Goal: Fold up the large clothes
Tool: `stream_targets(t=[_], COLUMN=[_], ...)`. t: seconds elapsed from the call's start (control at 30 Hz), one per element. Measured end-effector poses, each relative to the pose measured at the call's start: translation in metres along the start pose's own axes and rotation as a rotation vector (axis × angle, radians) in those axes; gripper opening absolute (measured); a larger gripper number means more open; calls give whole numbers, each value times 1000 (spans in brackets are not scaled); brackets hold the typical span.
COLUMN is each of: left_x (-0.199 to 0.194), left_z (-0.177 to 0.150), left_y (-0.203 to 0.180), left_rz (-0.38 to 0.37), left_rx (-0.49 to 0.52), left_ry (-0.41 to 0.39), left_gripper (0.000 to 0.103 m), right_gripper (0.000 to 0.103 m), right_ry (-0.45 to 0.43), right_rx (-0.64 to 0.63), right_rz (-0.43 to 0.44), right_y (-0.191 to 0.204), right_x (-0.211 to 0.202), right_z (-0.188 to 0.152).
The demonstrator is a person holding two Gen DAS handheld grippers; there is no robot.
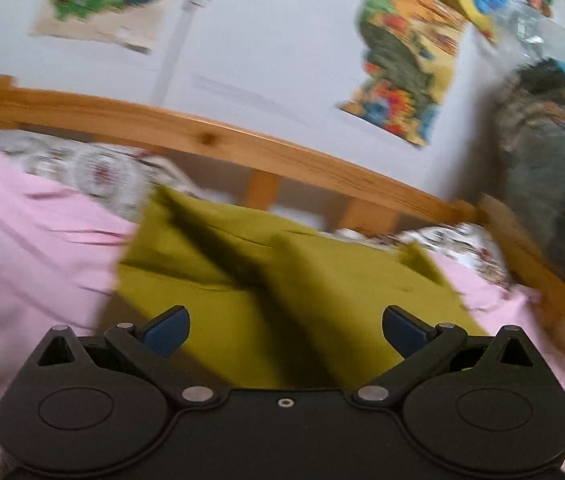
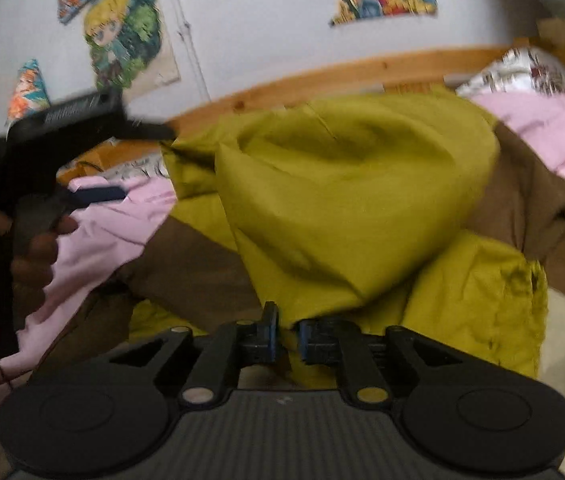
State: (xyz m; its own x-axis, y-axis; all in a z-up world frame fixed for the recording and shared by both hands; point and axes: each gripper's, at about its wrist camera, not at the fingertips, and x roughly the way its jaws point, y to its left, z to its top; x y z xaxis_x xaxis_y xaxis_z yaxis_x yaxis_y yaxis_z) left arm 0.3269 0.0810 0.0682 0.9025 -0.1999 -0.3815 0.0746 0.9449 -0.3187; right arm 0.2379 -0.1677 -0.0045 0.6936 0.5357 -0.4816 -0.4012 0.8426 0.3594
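While my right gripper (image 2: 286,336) is clenched on a fold of the garment (image 2: 346,200), the olive cloth bulges up just beyond it, over the pink sheet (image 2: 98,236) of the bed. My left gripper (image 1: 285,330) hangs released above the garment (image 1: 322,292), holding nothing. Beyond the garment runs the wooden rail (image 1: 218,142); posters (image 1: 406,60) hang on the wall behind it.

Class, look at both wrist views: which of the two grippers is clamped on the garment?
The right gripper: its jaws are nearly closed, pinching the olive-yellow garment. The left gripper is spread wide open, with nothing between its fingers.
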Motion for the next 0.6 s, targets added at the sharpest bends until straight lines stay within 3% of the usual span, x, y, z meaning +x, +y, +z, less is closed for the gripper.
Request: stream_targets(t=[0.13, 0.33, 0.5, 0.6], left_x=[25, 60, 74, 79], left_z=[-6, -31, -47, -56], left_y=[-25, -42, -30, -19], left_rz=[-62, 39, 137, 180], left_rx=[45, 180, 226, 242], left_ry=[13, 95, 177, 214], left_gripper=[102, 102, 102, 102], right_gripper=[46, 62, 71, 72], right_ry=[31, -62, -178, -173], right_rx=[-22, -117, -163, -234], right_rz=[-2, -145, -174, -168], right_y=[-4, -27, -42, -46], right_x=[-29, -71, -46, -7], right_z=[-5, 20, 66, 84])
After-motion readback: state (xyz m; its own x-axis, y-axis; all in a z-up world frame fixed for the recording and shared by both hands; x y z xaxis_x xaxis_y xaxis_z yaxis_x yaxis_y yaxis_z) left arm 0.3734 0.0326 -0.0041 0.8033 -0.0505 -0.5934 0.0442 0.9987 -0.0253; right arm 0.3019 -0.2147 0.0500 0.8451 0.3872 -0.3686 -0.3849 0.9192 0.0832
